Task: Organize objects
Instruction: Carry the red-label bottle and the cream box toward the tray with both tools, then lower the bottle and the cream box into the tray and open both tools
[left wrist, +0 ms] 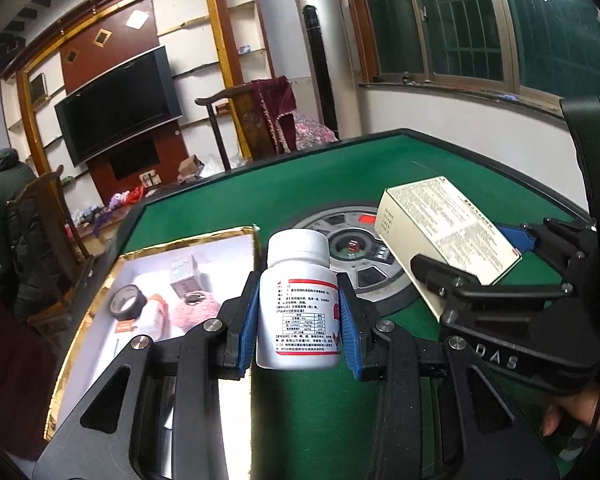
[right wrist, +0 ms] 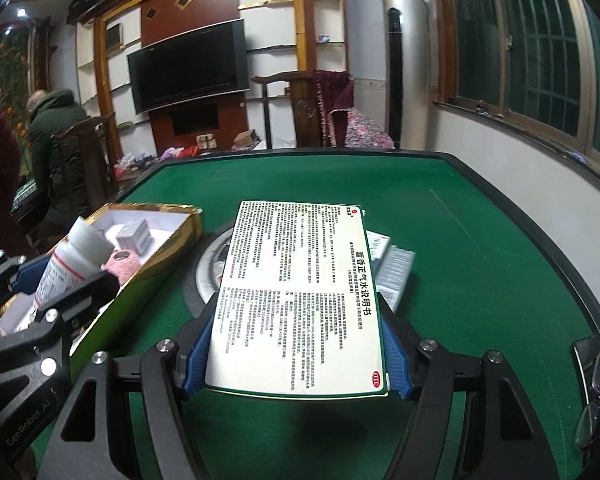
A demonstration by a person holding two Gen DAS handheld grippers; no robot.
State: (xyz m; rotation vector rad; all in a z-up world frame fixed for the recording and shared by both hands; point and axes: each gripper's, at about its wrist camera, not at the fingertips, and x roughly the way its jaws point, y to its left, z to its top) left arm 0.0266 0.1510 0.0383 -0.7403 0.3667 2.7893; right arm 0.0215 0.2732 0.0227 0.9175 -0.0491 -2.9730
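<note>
Left gripper (left wrist: pixel 300 316): we clamp the white pill bottle (left wrist: pixel 298 300) upright, beside the gold-rimmed tray (left wrist: pixel 188 240).
Right gripper (right wrist: pixel 298 354): we grip the flat medicine box (right wrist: pixel 300 296) above the green desk (right wrist: pixel 480 240).

Wall-mounted TV (right wrist: pixel 188 64), wooden chair (left wrist: pixel 240 120), barred windows (left wrist: pixel 480 20), night outside.

The table (right wrist: pixel 480 240) is covered in matt green felt with a smooth black plastic rim. The bottle (left wrist: pixel 298 300) is glossy white plastic with a ribbed cap and a paper label. The medicine box (right wrist: pixel 300 300) is smooth printed cardboard. The tray (left wrist: pixel 100 304) is white card edged in crinkled gold foil. Both grippers look matt black plastic with ribbed blue pads (left wrist: pixel 248 328) and shiny metal screws.
</note>
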